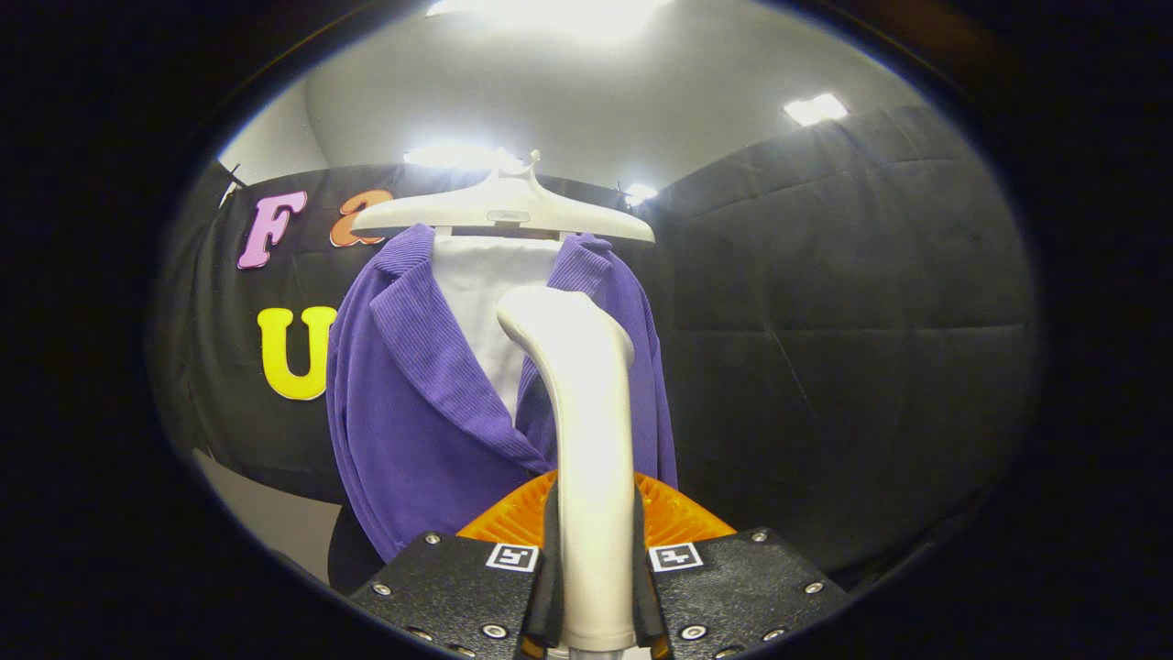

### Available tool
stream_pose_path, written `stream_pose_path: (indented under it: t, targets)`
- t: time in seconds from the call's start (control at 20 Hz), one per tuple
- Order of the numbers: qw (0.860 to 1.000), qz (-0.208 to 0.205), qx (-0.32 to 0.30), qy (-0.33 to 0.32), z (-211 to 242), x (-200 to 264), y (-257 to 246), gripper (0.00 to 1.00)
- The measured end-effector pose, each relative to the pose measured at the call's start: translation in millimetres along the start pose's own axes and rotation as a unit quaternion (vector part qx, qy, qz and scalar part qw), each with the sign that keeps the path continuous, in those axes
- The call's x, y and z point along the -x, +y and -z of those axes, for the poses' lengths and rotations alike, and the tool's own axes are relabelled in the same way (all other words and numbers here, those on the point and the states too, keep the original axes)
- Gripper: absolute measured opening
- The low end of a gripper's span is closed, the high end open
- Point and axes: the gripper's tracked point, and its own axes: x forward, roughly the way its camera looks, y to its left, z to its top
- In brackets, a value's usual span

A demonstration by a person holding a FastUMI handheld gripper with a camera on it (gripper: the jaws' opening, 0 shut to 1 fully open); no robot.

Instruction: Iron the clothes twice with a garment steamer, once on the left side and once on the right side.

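Fingers (550, 550) clamp steamer (586, 440), blocking jacket (412, 412) w/ hanger (504, 211), maybe touching.

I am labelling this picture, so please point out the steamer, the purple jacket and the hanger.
steamer (586, 431): gripper view, on its handle, above the shut tool.
purple jacket (412, 431): gripper view, on its front panel.
hanger (504, 213): gripper view, on its shoulder bar.

No readable text, hanger (502, 209) badge too small to read
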Motion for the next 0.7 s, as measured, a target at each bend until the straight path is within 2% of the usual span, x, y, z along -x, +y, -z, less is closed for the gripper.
stream_pose_path:
  t: [0.35,0.7]
  targets:
    - [0.999,0.034,0.005,-0.034,-22,-34,-3,0.29]
    - [0.999,0.036,0.016,-0.007,9,-49,-5,0.29]
